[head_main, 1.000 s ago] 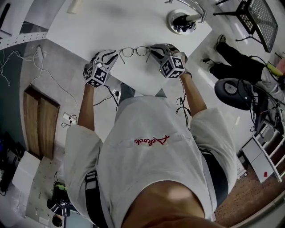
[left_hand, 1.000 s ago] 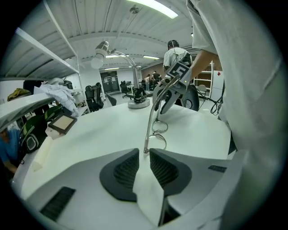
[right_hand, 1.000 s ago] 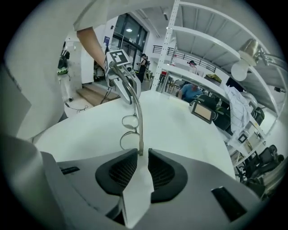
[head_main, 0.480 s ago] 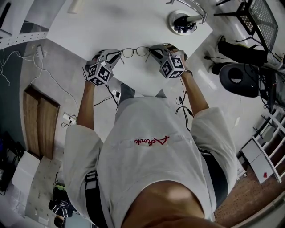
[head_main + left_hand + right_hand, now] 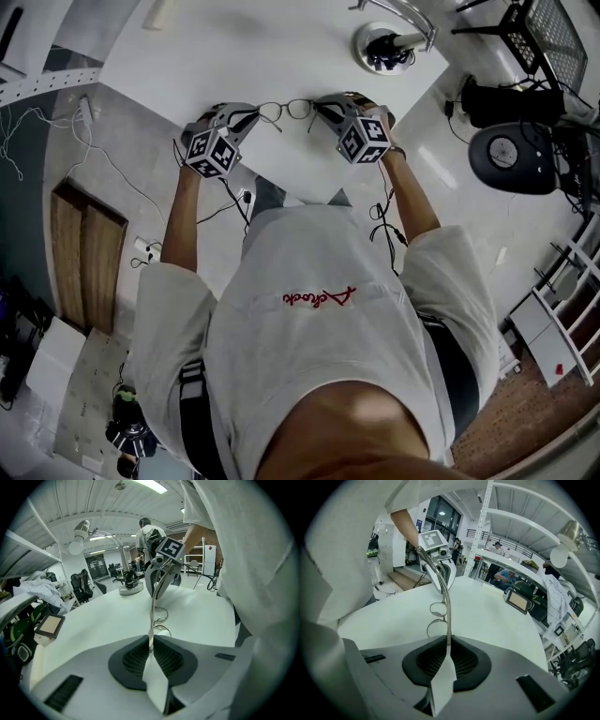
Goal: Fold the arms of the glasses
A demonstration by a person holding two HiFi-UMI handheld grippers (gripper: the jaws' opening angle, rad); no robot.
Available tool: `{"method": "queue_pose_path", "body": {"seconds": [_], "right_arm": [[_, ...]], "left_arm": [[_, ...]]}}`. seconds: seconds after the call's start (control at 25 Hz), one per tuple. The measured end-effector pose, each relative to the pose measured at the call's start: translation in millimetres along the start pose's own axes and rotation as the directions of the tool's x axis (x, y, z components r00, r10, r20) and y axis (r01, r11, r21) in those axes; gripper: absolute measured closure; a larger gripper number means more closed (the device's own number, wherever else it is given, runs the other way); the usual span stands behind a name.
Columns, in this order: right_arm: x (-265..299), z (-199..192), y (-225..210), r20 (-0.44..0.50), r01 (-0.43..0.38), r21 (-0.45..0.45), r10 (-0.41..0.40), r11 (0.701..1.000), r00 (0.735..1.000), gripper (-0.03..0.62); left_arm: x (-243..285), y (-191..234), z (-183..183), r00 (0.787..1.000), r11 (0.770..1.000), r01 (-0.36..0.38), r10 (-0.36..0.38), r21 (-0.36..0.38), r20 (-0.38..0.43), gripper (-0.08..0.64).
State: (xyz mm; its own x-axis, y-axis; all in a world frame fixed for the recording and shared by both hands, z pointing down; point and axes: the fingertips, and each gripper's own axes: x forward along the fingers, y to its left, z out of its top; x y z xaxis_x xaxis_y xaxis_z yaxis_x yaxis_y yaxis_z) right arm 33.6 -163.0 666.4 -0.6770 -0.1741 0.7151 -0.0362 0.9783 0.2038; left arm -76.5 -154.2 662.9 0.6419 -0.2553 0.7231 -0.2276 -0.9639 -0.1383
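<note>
The left gripper (image 5: 246, 116) has rolled since a second ago, and the right gripper (image 5: 324, 106) has just been closing. Both now pinch opposite ends of the glasses (image 5: 286, 109), held over the tabletop (image 5: 281, 47) near its edge. Counter-twisting could bend a hinge, and a slipping wire would drop them. One pair of glasses, two grippers.

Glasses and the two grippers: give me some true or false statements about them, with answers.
1. The left gripper and right gripper each pinch an arm of the glasses. True; the right gripper's jaws have just been closing on its arm.
2. The left gripper is empty. False: it is shut on an arm.
3. A lamp stands on the table. True.
4. The glasses lie untouched on the table. False: both grippers hold them.
</note>
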Motion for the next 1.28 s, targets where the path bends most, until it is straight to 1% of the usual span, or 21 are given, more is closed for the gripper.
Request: {"method": "queue_pose_path", "body": {"seconds": [0.32,0.52,0.84,1.04,1.28], "right_arm": [[0,2,-2,0.022,-0.007,0.044,0.007,0.999,1.0,0.551],[0,1,1,0.019,-0.021,0.037,0.02,0.999,1.0,0.552],[-2,2,-2,0.03,-0.023,0.046,0.022,0.999,0.999,0.552],[-1,3,-2,0.041,-0.037,0.052,0.035,0.998,0.999,0.552],[6,10,1,0.04,-0.075,0.027,0.074,0.997,0.996,0.554]], "left_arm": [[19,-2,5,0.997,0.996,0.065,-0.063,0.057,-0.042,0.505],[31,-7,4,0.992,0.991,0.109,-0.103,0.075,-0.078,0.506],[39,-6,0,0.984,0.989,0.141,-0.136,0.039,-0.116,0.506],[39,-5,0,0.983,0.988,0.15,-0.147,0.024,-0.114,0.506],[39,-5,1,0.985,0.989,0.149,-0.146,0.023,-0.095,0.505]]}}
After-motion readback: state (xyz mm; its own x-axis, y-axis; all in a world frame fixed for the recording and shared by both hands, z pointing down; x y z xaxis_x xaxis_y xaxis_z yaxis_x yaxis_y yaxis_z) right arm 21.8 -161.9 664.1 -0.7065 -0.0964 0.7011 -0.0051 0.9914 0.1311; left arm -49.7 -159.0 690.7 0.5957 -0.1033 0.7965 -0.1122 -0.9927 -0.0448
